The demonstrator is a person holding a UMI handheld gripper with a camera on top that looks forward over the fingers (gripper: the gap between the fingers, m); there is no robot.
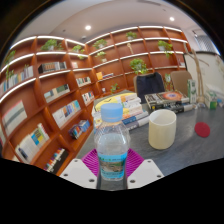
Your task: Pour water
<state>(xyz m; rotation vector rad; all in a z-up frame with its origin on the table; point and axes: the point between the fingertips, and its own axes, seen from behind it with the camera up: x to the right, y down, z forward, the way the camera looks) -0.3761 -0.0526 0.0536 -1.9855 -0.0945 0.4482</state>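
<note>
Between the tool's (112,172) fingers, an upright water bottle (112,140) is being pinched. Ahead and right, the cream cup (162,128) is waiting on the worktop (190,150).

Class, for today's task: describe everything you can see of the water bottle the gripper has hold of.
The water bottle is clear plastic with a pale blue cap on top and a label band around its middle. It looks to hold water and stands upright, cap on. It sits between the gripper fingers, whose purple pads press its lower body on both sides. Its base is hidden. The table and a cream cup lie beyond it.
</note>
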